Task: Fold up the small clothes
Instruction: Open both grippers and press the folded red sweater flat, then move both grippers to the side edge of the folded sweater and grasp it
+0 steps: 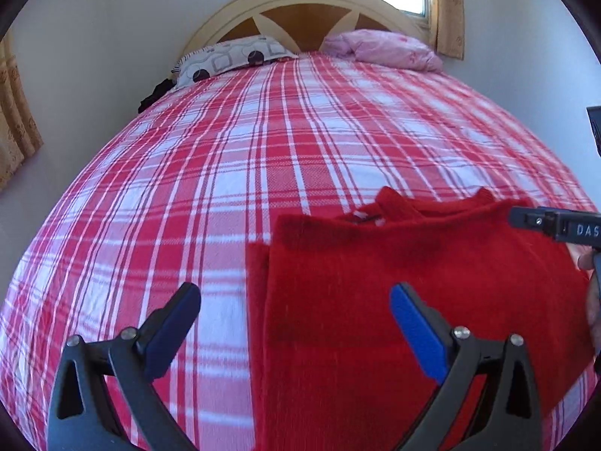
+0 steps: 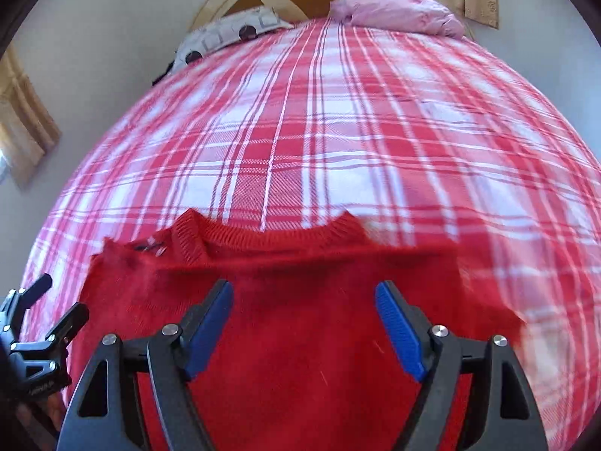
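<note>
A red knitted sweater (image 1: 394,293) lies flat on the bed with its side parts folded in and its ribbed collar (image 2: 270,236) toward the headboard. My left gripper (image 1: 295,300) hovers open over the sweater's left edge, with nothing between its blue pads. My right gripper (image 2: 302,297) hangs open above the middle of the sweater (image 2: 300,338), and its jaws hold nothing. In the left wrist view the right gripper's black body (image 1: 556,223) shows at the right edge. In the right wrist view the left gripper's fingers (image 2: 52,308) show at the lower left.
The red and white checked bedspread (image 1: 263,158) covers the whole bed. A patterned pillow (image 1: 233,56) and a pink pillow (image 1: 387,49) lie by the wooden headboard (image 1: 300,11). A dark cloth (image 1: 156,94) hangs at the bed's left edge. White walls flank both sides.
</note>
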`<state>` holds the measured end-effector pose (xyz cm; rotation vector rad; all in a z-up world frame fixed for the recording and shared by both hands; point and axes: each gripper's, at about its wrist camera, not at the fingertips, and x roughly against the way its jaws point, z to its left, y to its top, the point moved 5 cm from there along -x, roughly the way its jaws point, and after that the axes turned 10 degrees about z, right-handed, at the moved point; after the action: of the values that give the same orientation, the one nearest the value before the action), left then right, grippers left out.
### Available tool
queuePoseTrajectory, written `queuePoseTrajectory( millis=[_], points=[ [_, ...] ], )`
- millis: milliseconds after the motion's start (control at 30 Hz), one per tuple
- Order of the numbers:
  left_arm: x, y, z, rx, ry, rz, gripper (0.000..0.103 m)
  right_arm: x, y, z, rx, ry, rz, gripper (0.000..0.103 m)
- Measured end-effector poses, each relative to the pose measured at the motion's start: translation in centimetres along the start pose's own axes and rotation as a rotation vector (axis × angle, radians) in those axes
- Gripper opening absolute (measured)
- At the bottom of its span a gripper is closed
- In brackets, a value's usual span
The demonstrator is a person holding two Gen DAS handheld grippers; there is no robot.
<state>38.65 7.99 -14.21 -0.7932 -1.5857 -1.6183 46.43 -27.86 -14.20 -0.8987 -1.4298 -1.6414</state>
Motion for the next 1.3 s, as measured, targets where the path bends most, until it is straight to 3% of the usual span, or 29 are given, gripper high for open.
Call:
queuePoseTrajectory(
  millis=[200, 433, 467, 567, 667, 767, 933, 1100, 1300],
  points=[
    [1.2, -4.5, 0.6, -0.027, -0.014, 0.014, 0.103, 4.8, -8.4, -0.3, 0.076, 0.024, -0.045, 0.079],
    [-0.7, -7.3, 1.0, -0.011, -0.014, 0.063, 0.103, 4.1, -15.3, -1.7, 0.127, -0.029, -0.046, 0.078],
    [-0.6, -7.5, 1.2, -0.002, -0.024, 0.060, 0.103, 3.8, -15.8, -1.2, 0.168, -0.075, -0.041, 0.078],
    [-0.7, -7.5, 1.3, 0.015, -0.033, 0.068, 0.103, 4.2, -16.5, -0.1, 0.210, -0.149, -0.051, 0.078],
    [-0.6, -7.8, 1.1, 0.008, -0.020, 0.051, 0.103, 6.1, -16.6, 1.0, 0.219, -0.114, -0.108, 0.078],
    [-0.9, -7.9, 1.2, 0.014, -0.031, 0.058, 0.103, 5.1, -16.9, 0.2, 0.202, -0.153, -0.063, 0.078],
    [-1.2, -8.0, 1.5, 0.039, -0.075, 0.070, 0.103, 4.1, -17.1, -2.1, 0.108, -0.058, -0.027, 0.078],
    [-1.2, -8.2, 1.7, 0.055, -0.100, 0.080, 0.103, 3.4, -17.4, -1.7, 0.132, -0.085, -0.014, 0.078],
    [0.8, -9.6, 1.9, -0.001, -0.060, 0.055, 0.103, 3.3, -17.7, -1.8, 0.129, -0.084, -0.037, 0.078]
  ],
)
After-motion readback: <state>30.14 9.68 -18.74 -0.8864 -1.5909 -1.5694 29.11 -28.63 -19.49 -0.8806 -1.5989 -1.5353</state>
